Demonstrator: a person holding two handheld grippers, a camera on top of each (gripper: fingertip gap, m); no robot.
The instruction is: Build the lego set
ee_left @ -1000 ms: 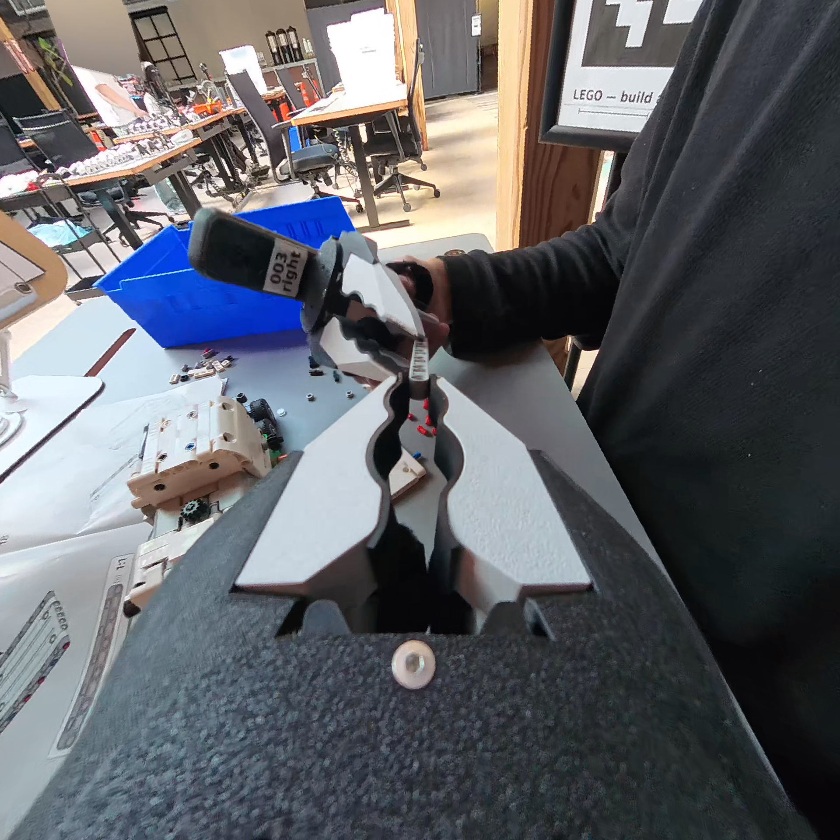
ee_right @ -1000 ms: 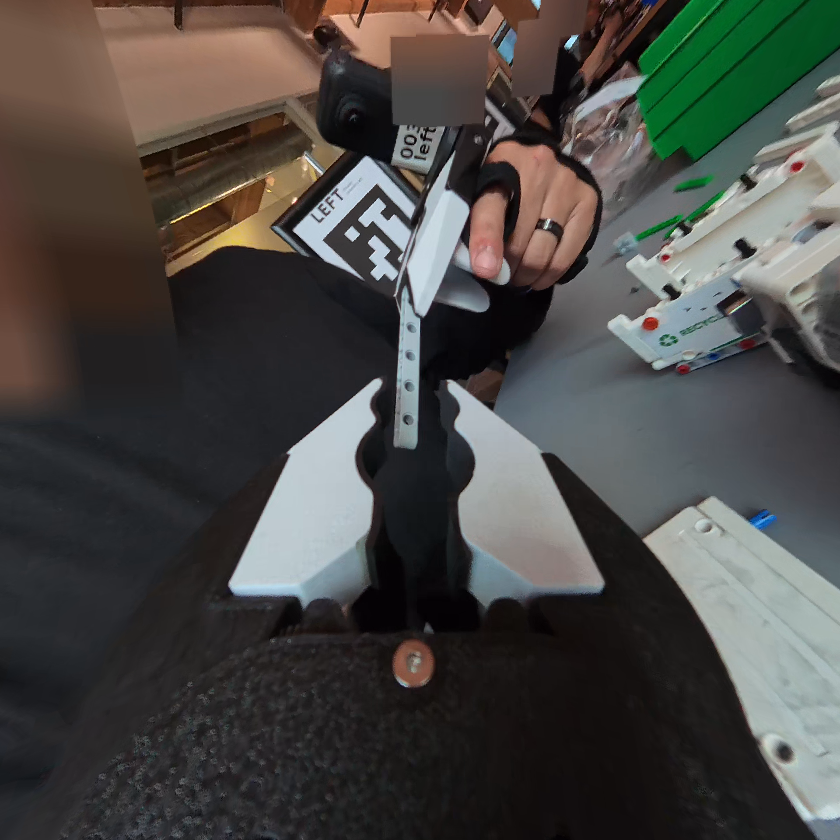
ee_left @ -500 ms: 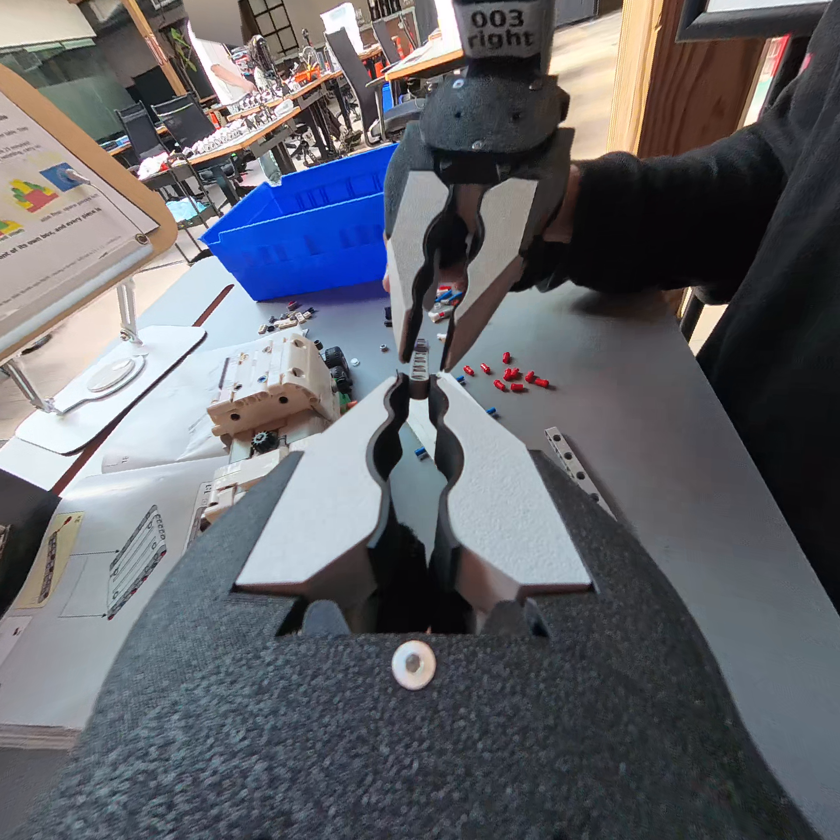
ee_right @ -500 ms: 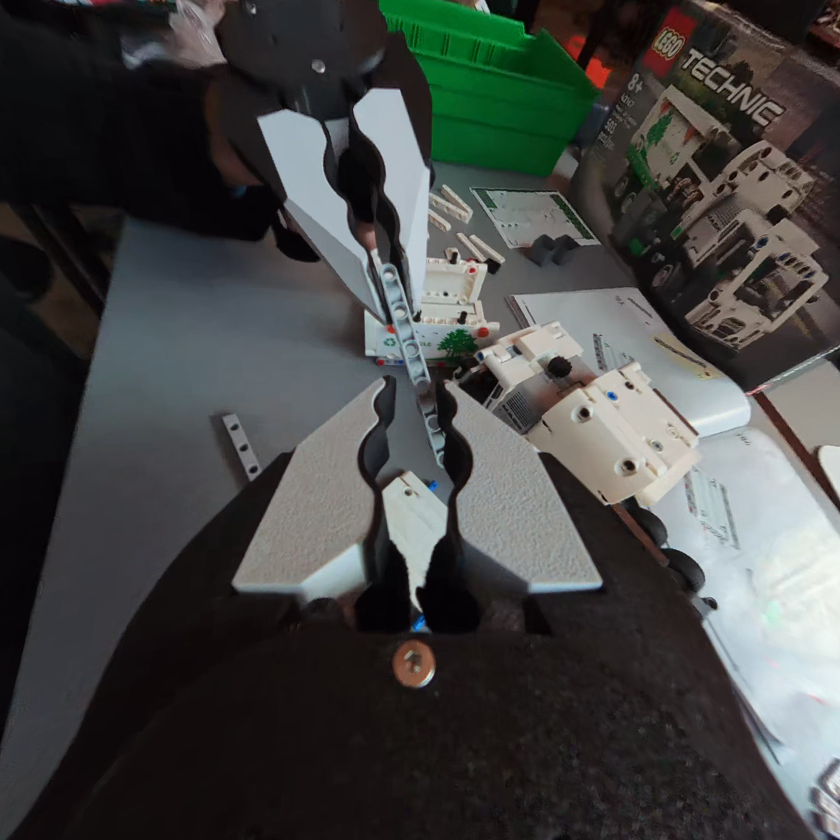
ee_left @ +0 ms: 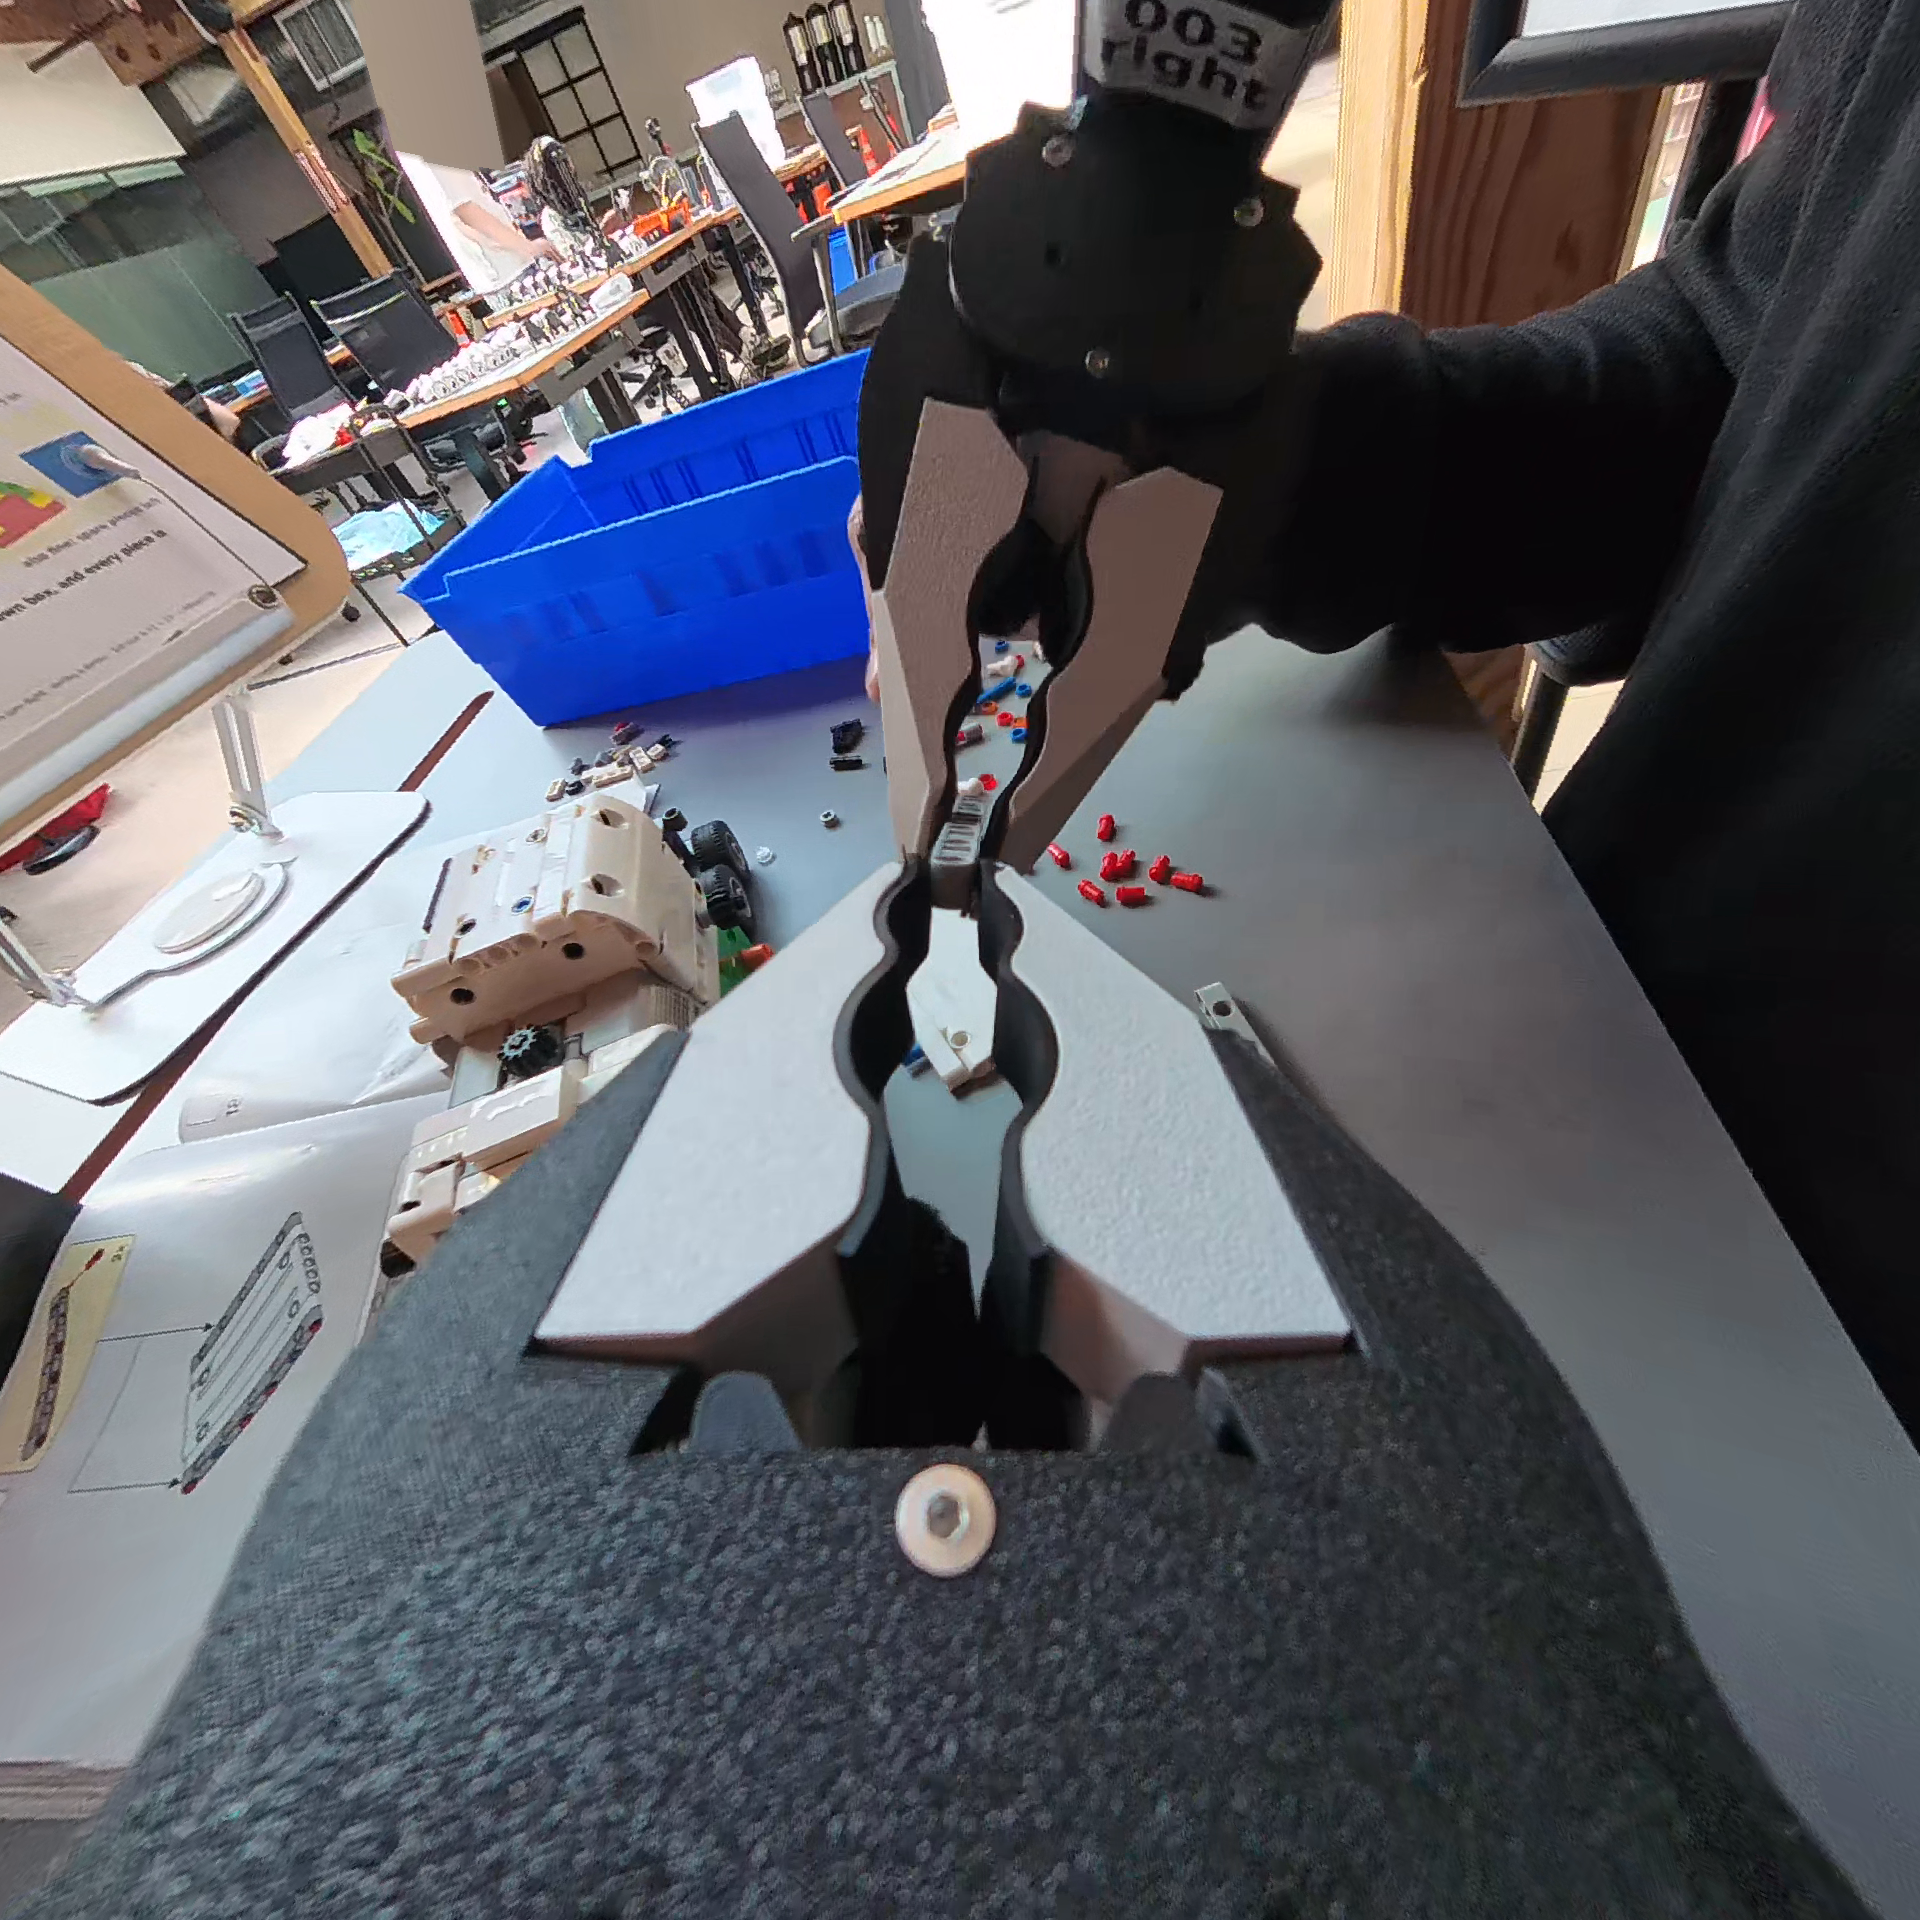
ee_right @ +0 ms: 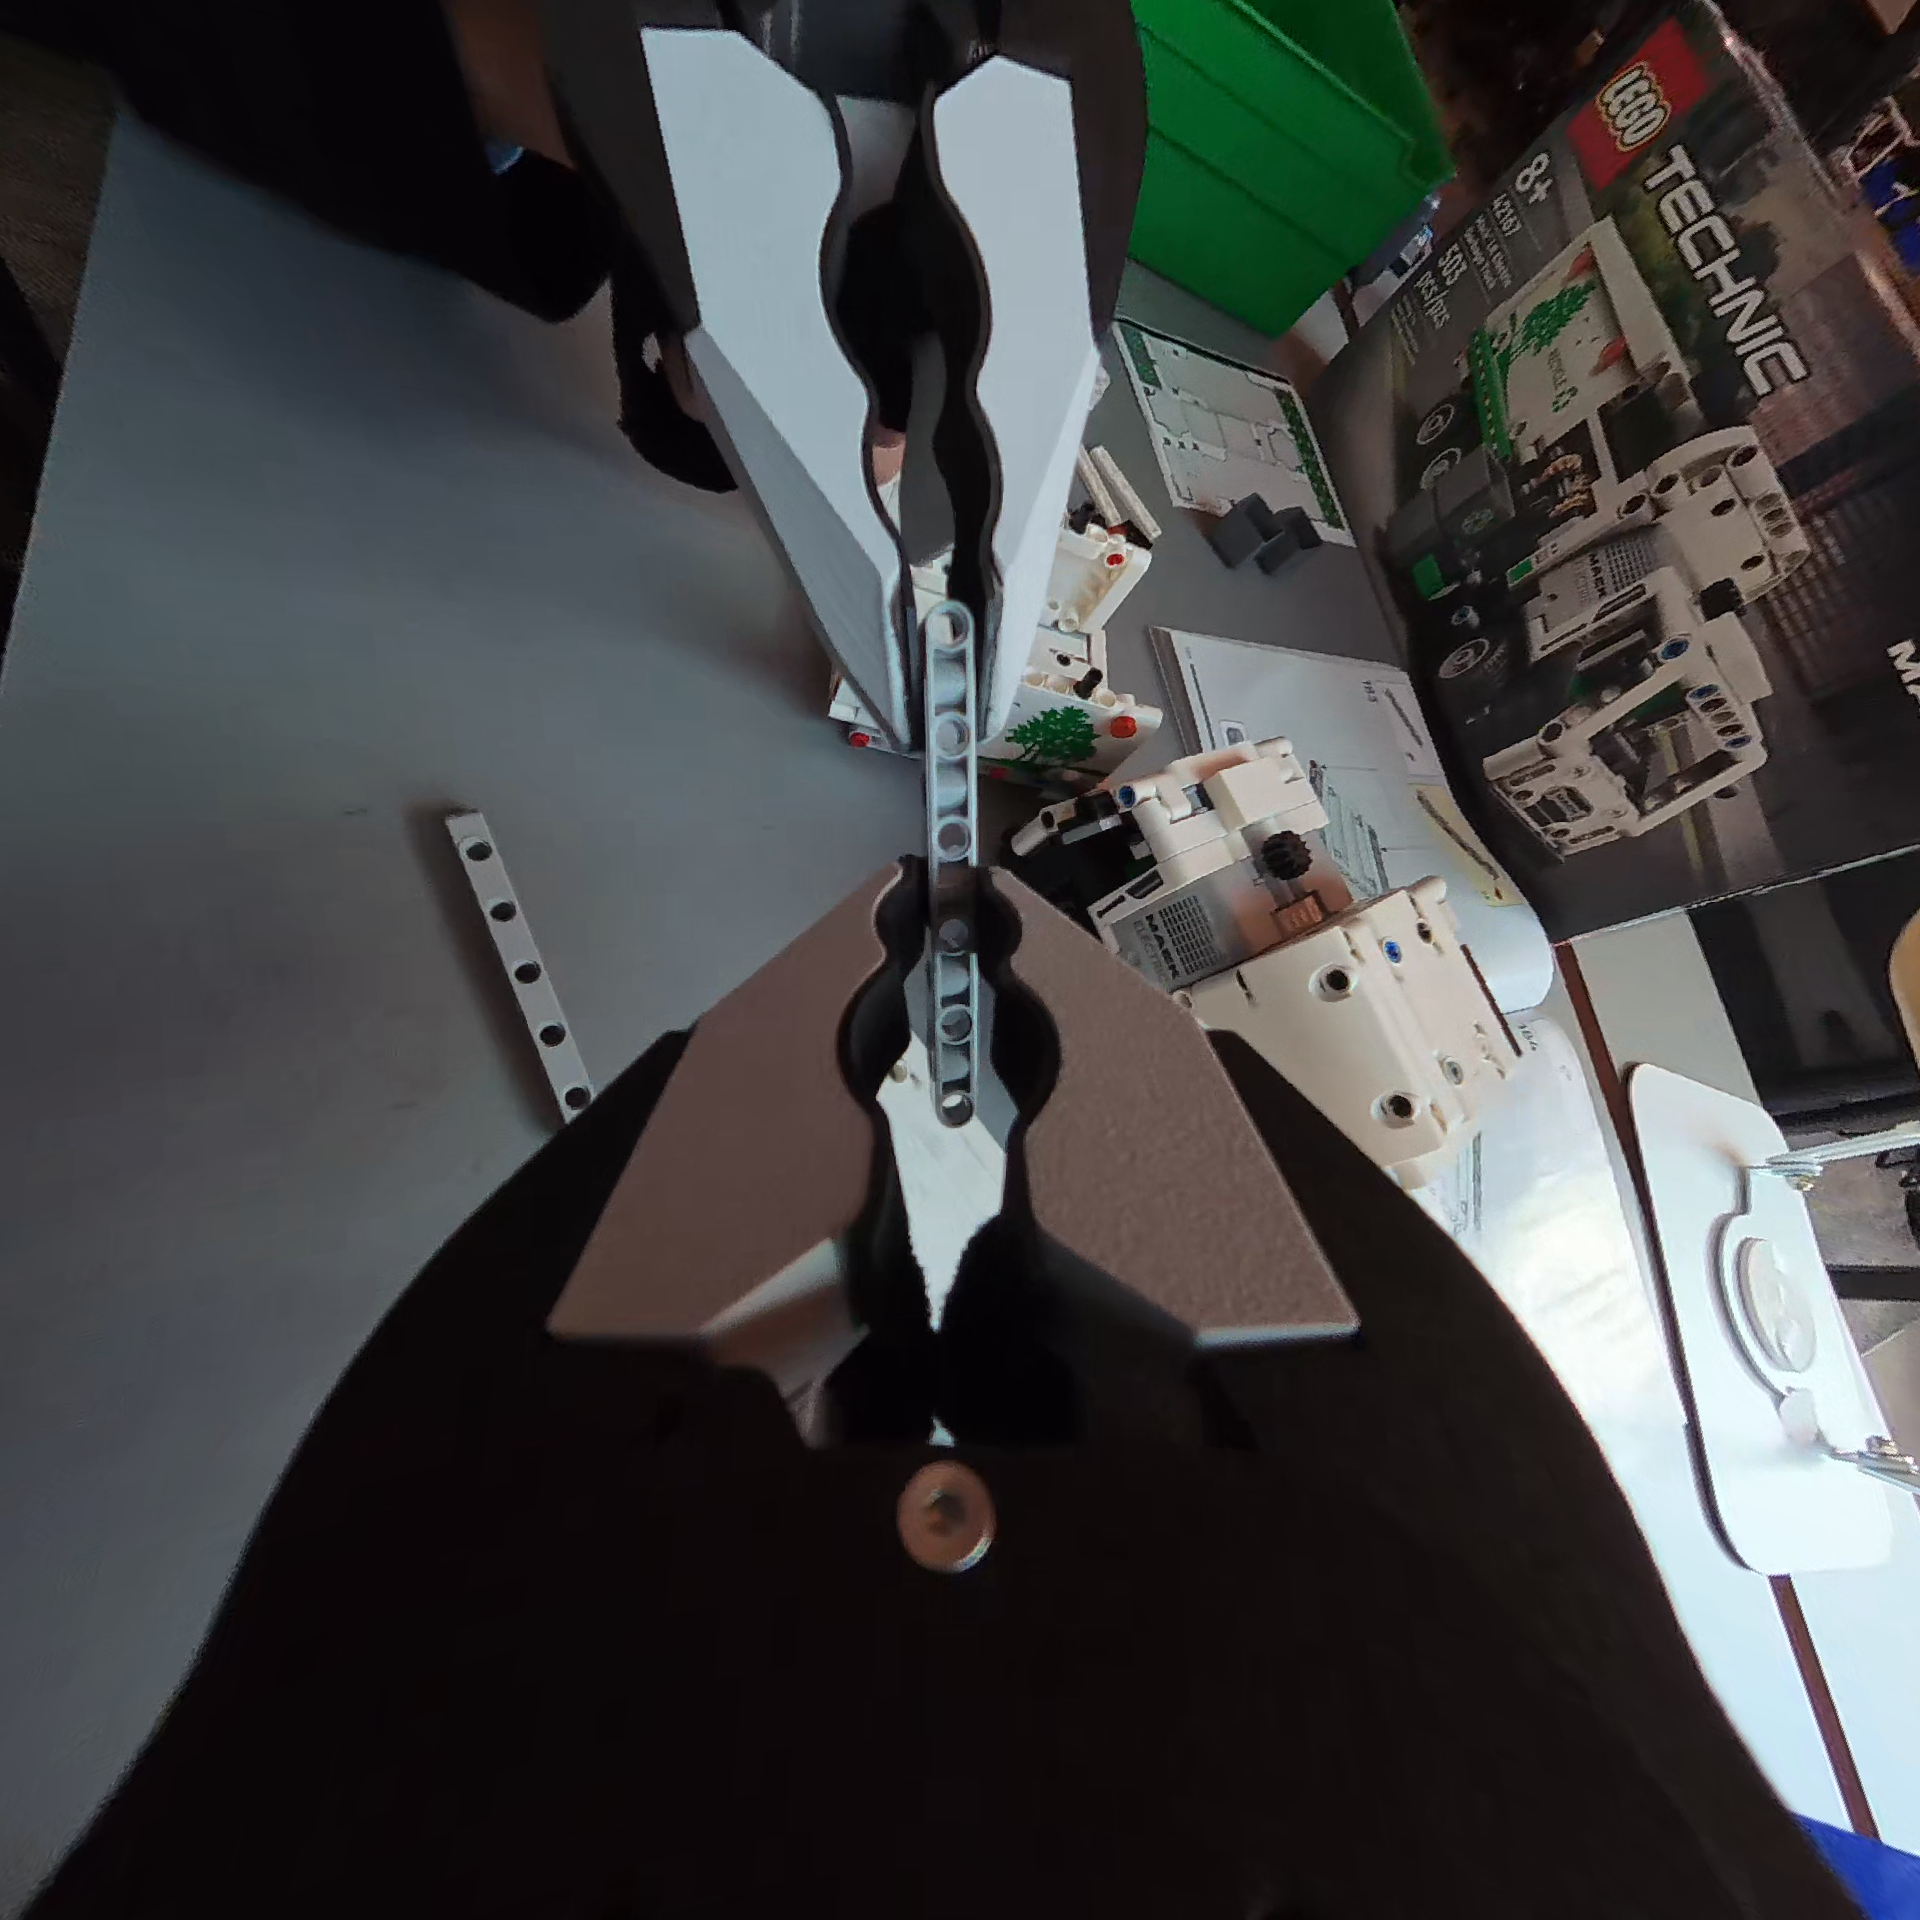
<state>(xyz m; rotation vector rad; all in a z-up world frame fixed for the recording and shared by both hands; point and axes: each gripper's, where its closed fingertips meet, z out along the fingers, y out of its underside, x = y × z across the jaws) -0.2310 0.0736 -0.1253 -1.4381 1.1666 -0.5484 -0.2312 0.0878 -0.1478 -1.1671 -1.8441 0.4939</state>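
Note:
A thin grey holed beam (ee_right: 952, 831) hangs in the air between my two grippers. My left gripper (ee_left: 943, 896) is shut on one end of it (ee_left: 960, 837); in the right wrist view that gripper (ee_right: 943, 732) comes down from above. My right gripper (ee_right: 952, 885) is closed around the beam's middle, with the lower end reaching back between its fingers. In the left wrist view the right gripper (ee_left: 968, 857) points down, tip to tip with mine. The white truck build (ee_right: 1299, 966) lies on the table to the side, also in the left wrist view (ee_left: 561, 935).
A white holed beam (ee_right: 516, 961) lies loose on the grey table. Red pins (ee_left: 1127, 878) are scattered beyond the grippers. A blue bin (ee_left: 665, 582), a green bin (ee_right: 1268, 156), the set's box (ee_right: 1662, 468), an instruction booklet (ee_left: 156, 1351) and a sign stand (ee_left: 104, 540) surround the work area. Less than 4 cm separates the two grippers' tips.
Both grippers swung from facing the person to over the table. The right gripper moved onto the beam held by the left and its fingers narrowed around it.

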